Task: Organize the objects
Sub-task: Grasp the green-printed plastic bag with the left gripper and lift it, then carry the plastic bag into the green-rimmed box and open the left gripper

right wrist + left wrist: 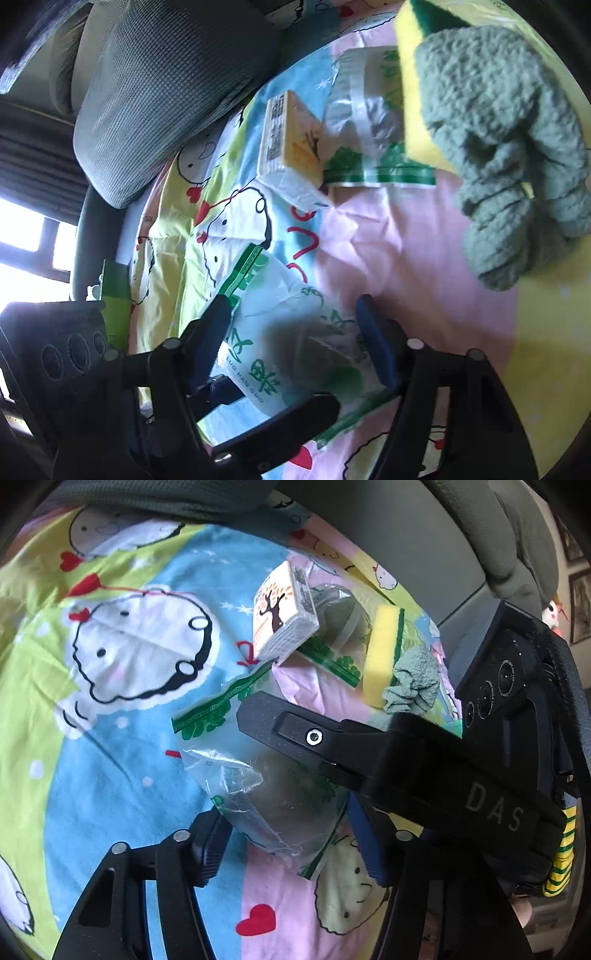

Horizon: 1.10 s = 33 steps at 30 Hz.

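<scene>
both grippers work the bag (273, 794) on the bed (122, 760), near the tissue pack (284, 613): left gripper (291, 843) half-open around it, right gripper (295, 343) likewise, seemingly to hold its mouth.

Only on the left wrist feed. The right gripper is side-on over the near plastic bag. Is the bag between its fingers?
Observer: Yes. In the right wrist view the near plastic bag lies between the right gripper fingers, one blue pad on each side. I cannot tell whether they press on it.
Operator: Any print on that bag? It's glare on my side.
Observer: Green characters, with LUO HAN GUO in small letters beneath them.
Operator: Where's the light coming from?
Observer: A bright window at the left edge of the right wrist view, past the bedsheet.
</scene>
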Each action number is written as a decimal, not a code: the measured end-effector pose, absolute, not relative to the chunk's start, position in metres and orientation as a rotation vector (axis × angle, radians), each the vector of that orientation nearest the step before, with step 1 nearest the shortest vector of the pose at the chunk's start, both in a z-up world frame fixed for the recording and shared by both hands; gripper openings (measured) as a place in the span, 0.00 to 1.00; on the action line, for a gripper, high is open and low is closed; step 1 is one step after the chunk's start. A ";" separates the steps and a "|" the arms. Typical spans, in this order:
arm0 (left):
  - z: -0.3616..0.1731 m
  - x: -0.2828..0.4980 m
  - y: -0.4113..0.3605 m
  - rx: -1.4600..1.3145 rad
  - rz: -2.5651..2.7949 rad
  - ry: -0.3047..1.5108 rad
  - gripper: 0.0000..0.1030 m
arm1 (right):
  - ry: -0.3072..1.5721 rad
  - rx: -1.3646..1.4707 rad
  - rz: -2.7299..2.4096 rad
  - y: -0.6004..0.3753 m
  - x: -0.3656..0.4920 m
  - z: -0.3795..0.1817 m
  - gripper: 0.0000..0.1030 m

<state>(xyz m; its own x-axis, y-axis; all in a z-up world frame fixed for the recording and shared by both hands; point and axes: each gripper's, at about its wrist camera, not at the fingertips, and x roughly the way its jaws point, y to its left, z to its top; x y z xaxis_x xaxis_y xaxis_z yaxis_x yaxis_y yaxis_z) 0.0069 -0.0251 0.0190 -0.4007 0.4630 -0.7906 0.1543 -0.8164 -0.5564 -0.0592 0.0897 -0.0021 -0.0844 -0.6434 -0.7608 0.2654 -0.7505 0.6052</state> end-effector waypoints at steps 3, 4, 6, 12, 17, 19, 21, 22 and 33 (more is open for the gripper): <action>0.028 0.010 -0.022 -1.556 2.368 -0.806 0.56 | -0.429 1.566 -1.902 0.093 -0.057 0.001 0.64; 0.033 0.011 -0.021 -1.532 2.389 -0.790 0.56 | -0.444 1.554 -1.905 0.095 -0.055 0.005 0.64; 0.047 0.016 -0.018 -1.449 2.426 -0.754 0.56 | -0.464 1.521 -1.918 0.097 -0.052 0.013 0.64; 0.081 0.031 -0.007 -1.244 2.484 -0.664 0.56 | -0.504 1.334 -2.018 0.118 -0.038 0.056 0.65; 0.103 0.039 0.008 -1.107 2.517 -0.601 0.56 | -0.514 1.207 -2.096 0.137 -0.023 0.087 0.66; 0.106 0.040 0.013 -1.080 2.517 -0.586 0.56 | -0.515 1.177 -2.120 0.142 -0.020 0.094 0.66; 0.107 0.040 0.016 -1.069 2.514 -0.576 0.56 | -0.514 1.161 -2.145 0.146 -0.017 0.098 0.66; 0.108 0.041 0.017 -1.063 2.513 -0.572 0.56 | -0.513 1.158 -2.152 0.147 -0.017 0.099 0.66; 0.127 0.054 0.030 -0.942 2.524 -0.525 0.56 | -0.507 1.050 -2.208 0.166 0.002 0.122 0.66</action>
